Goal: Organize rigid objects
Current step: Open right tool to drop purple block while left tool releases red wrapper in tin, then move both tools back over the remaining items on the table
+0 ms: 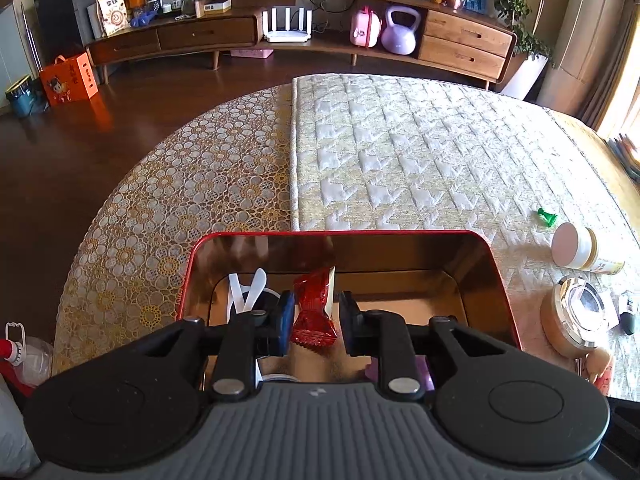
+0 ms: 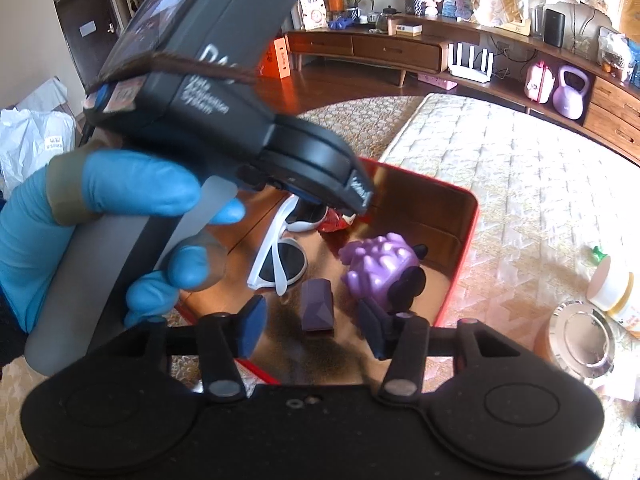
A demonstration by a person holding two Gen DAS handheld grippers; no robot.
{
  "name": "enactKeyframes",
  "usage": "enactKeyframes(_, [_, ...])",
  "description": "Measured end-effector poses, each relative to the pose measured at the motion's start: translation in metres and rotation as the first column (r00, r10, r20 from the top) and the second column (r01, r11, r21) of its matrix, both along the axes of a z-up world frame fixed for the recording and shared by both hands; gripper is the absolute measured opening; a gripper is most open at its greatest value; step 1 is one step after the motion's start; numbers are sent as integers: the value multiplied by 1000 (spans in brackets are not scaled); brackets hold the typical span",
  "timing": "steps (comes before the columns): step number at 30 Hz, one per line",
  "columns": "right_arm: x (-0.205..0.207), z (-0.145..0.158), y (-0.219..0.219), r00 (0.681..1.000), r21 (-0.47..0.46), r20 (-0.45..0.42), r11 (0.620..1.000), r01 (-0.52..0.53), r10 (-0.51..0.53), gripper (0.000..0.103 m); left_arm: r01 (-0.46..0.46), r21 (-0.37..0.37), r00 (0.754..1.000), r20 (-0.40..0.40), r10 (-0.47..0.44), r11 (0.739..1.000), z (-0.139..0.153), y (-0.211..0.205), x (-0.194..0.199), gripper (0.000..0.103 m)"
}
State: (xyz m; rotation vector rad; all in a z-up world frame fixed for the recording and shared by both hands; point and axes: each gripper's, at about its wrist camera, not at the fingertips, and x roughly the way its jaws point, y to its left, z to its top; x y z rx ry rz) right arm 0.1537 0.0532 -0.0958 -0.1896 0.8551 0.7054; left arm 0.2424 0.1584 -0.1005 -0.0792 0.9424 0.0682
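Left gripper (image 1: 314, 322) jaws apart, red foil-wrapped candy (image 1: 314, 312) loose between them inside the red metal tin (image 1: 496, 272). Right gripper (image 2: 310, 322) jaws apart over the dark purple faceted block (image 2: 317, 310) on the tin floor. Both look released; next, fetch the white round jar (image 1: 576, 246) lying at 3 o'clock.

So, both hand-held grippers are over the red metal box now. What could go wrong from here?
1. The red foil-wrapped candy sits between the fingers of the left hand-held gripper; lifting might drag it out if a pad catches it.
2. The two grippers crowd one red metal box; they may bump.
3. The white jar lying on its side on the quilted cloth might roll away before pickup.
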Motion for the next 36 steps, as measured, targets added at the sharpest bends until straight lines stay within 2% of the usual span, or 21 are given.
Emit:
enactKeyframes(2, [-3, 4, -4, 1000, 7, 6, 1000, 4, -4, 55, 1, -3, 1000, 14, -1, 1000, 5, -1, -5, 30])
enactKeyframes(15, [-28, 32, -44, 997, 78, 51, 996, 49, -53, 72, 26, -40, 998, 55, -24, 999, 29, -14, -39, 32])
enactKeyframes(17, [-31, 36, -53, 996, 92, 60, 994, 63, -68, 75, 30, -49, 998, 63, -27, 998, 32, -18, -45, 45])
enactKeyframes(18, [-34, 39, -57, 995, 98, 63, 993, 70, -76, 75, 33, -53, 997, 72, -29, 998, 34, -19, -48, 55])
enactKeyframes(23, [-44, 45, -82, 990, 115, 84, 988, 101, -111, 81, 48, -36, 994, 101, -45, 998, 42, -33, -63, 57])
enactKeyframes(28, [-51, 49, -112, 981, 129, 111, 981, 144, -158, 94, 51, -19, 989, 139, -48, 998, 48, -47, -77, 77])
enactKeyframes(31, [-57, 47, -132, 974, 129, 124, 976, 176, -192, 101, 62, -18, 985, 160, -58, 998, 52, -57, -85, 81])
enactKeyframes(36, [-60, 44, -163, 965, 129, 125, 968, 216, -232, 103, 84, -39, 981, 178, -76, 996, 53, -76, -93, 83])
